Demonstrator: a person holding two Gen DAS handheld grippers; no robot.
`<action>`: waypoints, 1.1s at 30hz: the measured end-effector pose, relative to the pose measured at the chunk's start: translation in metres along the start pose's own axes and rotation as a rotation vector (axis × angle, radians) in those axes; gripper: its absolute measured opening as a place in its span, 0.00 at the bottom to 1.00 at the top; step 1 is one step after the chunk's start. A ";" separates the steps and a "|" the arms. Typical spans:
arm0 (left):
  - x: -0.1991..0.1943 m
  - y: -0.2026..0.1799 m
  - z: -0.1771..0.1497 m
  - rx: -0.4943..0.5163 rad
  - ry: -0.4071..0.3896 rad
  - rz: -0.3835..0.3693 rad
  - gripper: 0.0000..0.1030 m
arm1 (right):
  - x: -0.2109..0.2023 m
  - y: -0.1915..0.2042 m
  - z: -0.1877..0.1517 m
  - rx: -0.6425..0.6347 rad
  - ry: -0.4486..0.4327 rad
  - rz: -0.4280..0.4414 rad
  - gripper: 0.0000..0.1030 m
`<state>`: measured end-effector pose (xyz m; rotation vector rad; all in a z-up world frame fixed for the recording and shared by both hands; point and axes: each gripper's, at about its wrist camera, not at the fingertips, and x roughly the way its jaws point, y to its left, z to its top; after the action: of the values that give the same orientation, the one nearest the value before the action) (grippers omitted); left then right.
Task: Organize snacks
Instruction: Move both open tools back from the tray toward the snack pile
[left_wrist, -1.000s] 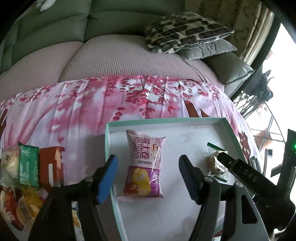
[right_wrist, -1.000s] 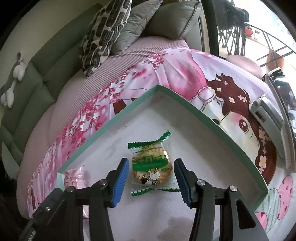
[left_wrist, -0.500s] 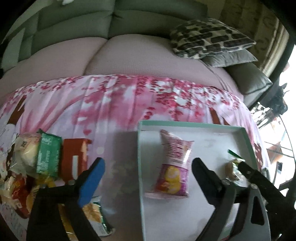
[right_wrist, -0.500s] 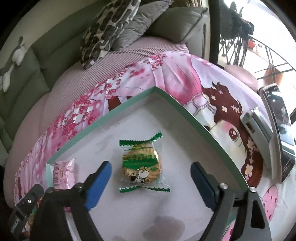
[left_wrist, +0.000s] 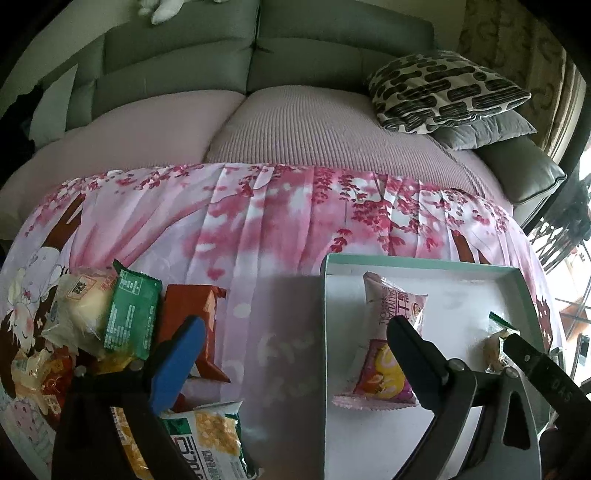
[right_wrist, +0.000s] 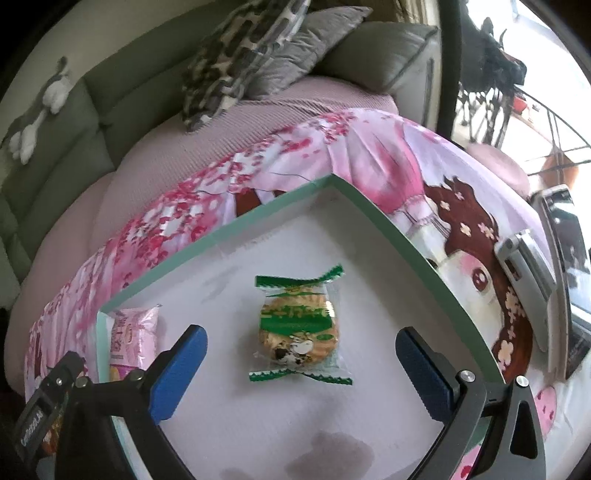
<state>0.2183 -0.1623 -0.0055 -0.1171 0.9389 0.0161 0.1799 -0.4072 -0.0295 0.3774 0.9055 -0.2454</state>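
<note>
A white tray with a teal rim (left_wrist: 325, 314) (right_wrist: 258, 218) lies on the pink cloth. In it lie a pink cake-roll packet (left_wrist: 388, 343) (right_wrist: 133, 339) and a green-wrapped cookie (right_wrist: 297, 325) (left_wrist: 493, 347). My left gripper (left_wrist: 295, 343) is open and empty, straddling the tray's left rim. A pile of snacks (left_wrist: 92, 325) lies to its left, with a red packet (left_wrist: 192, 317) and a corn snack bag (left_wrist: 210, 435) under the left finger. My right gripper (right_wrist: 301, 350) is open and empty, with the cookie between its fingers.
A sofa with a patterned cushion (left_wrist: 443, 92) stands behind the table. A phone (right_wrist: 569, 273) and a silver device (right_wrist: 524, 273) lie right of the tray. The other gripper's tip (left_wrist: 535, 365) shows at the tray's right.
Both grippers opened wide and pulled back from the packets lying in the tray. The left view shifted left, so more of the snack pile shows.
</note>
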 end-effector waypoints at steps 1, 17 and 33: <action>0.000 0.000 0.000 0.001 -0.006 -0.005 0.96 | -0.001 0.002 0.000 -0.017 -0.011 -0.002 1.00; -0.024 0.037 -0.011 -0.043 -0.030 -0.003 0.96 | -0.018 0.020 -0.006 -0.087 0.003 0.046 1.00; -0.078 0.126 -0.030 -0.180 -0.083 0.233 0.96 | -0.047 0.076 -0.029 -0.181 -0.004 0.130 1.00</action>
<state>0.1400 -0.0378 0.0285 -0.1721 0.8631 0.3188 0.1590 -0.3235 0.0080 0.2664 0.8873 -0.0442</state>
